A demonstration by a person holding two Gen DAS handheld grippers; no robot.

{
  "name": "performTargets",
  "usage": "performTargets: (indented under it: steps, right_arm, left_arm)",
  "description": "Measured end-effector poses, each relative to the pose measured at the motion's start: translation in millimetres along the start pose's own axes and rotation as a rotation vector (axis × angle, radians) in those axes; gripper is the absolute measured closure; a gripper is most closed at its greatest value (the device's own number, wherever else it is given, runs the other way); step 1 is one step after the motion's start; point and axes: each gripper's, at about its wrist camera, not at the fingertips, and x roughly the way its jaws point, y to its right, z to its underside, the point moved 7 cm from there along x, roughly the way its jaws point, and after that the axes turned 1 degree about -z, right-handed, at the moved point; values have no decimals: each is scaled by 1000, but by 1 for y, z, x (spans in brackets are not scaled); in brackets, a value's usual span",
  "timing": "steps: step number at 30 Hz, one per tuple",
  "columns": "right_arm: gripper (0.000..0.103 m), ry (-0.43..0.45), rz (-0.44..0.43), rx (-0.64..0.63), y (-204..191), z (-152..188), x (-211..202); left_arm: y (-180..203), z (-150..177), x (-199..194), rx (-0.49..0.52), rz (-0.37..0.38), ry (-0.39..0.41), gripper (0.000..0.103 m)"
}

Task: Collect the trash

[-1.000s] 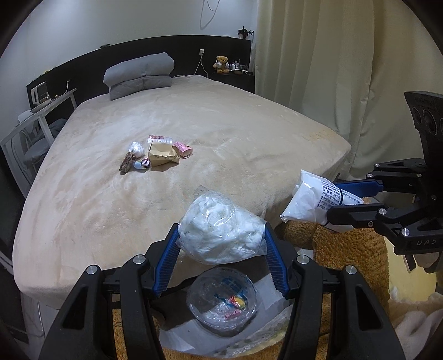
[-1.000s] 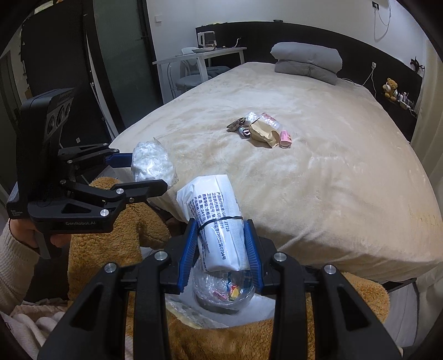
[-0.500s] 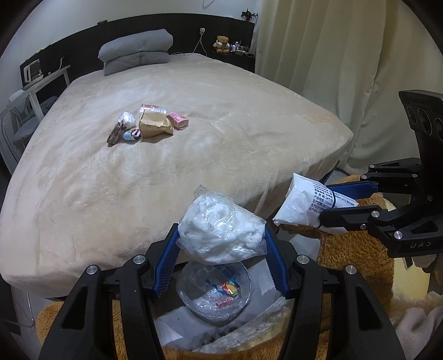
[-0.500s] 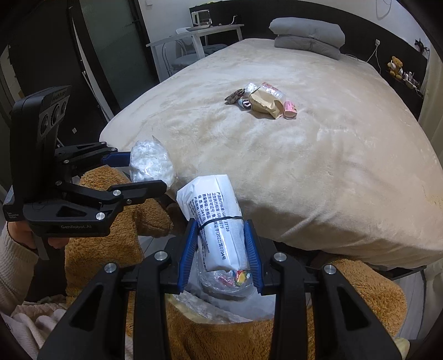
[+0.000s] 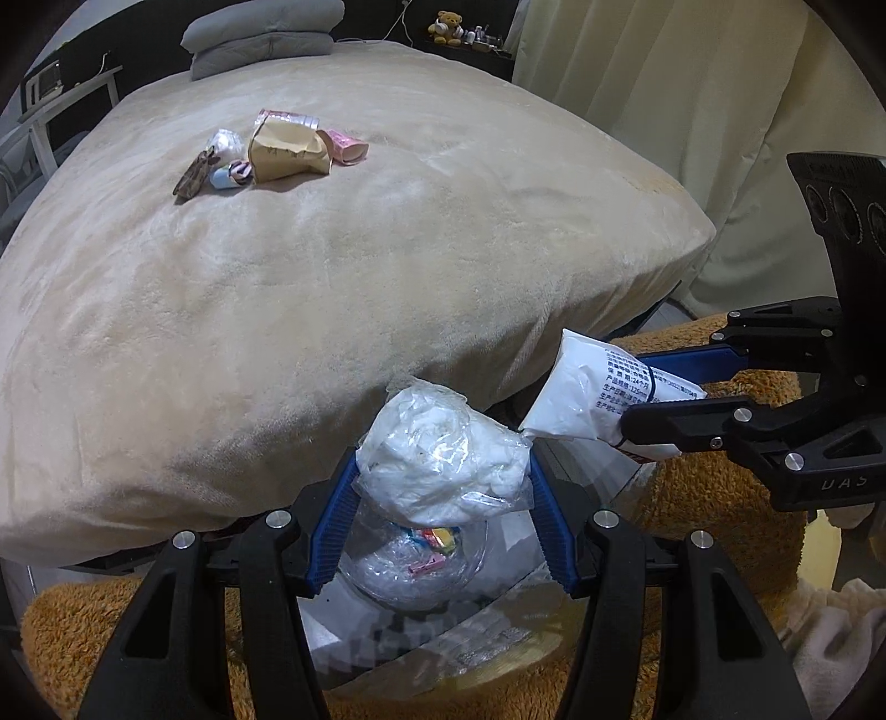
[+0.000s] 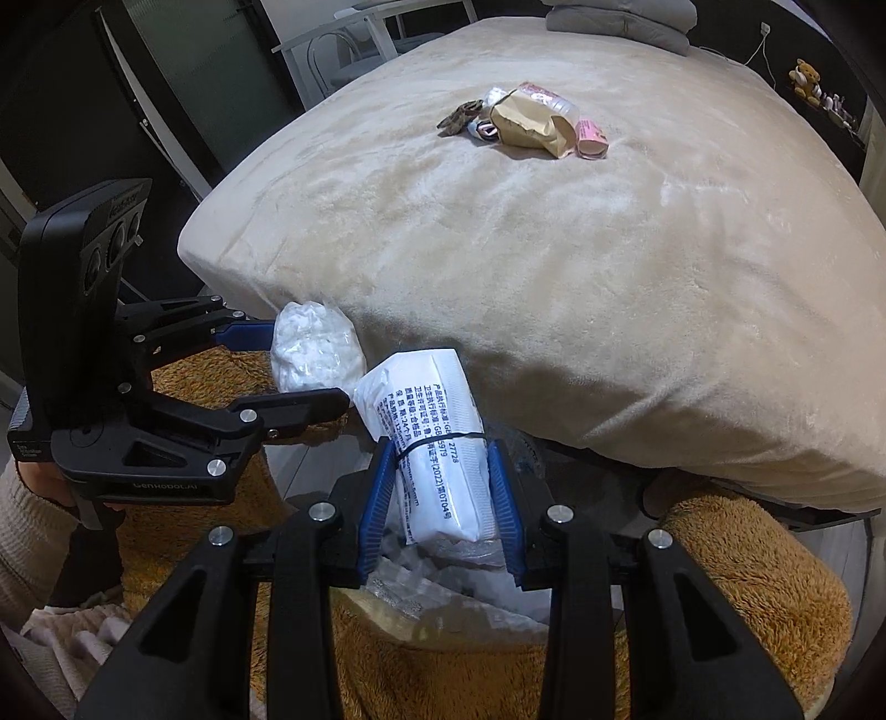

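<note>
My left gripper (image 5: 443, 487) is shut on a clear plastic bag stuffed with white tissue (image 5: 443, 459). My right gripper (image 6: 440, 487) is shut on a white printed packet (image 6: 429, 437) bound by a black band. Both hang just over the furry brown bin (image 5: 709, 554) at the foot of the bed. In the bin lie a crumpled clear bag with coloured wrappers (image 5: 415, 559) and white wrapping. The right gripper (image 5: 653, 399) shows in the left wrist view, and the left gripper (image 6: 299, 371) in the right wrist view. More trash (image 5: 277, 147) lies farther up the bed: a brown paper bag, a pink wrapper, small scraps.
The beige bed (image 5: 332, 277) fills the space beyond the bin. Grey pillows (image 5: 266, 33) lie at its head, and a curtain (image 5: 692, 111) hangs on the right. A white desk and chair (image 6: 360, 39) stand left of the bed. A sleeved hand (image 6: 33, 498) holds the left gripper.
Both grippers have sunk toward the bin and tilted further down, each keeping its item. The bed's edge now sits higher in both views and the bin's contents look closer.
</note>
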Motion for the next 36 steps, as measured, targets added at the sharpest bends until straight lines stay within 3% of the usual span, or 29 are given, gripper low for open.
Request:
performTargets:
  steps: [36]
  right_arm:
    - [67,-290,-61,115,33,14,118]
  left_arm:
    - [-40,55,117,-145,116,-303,46]
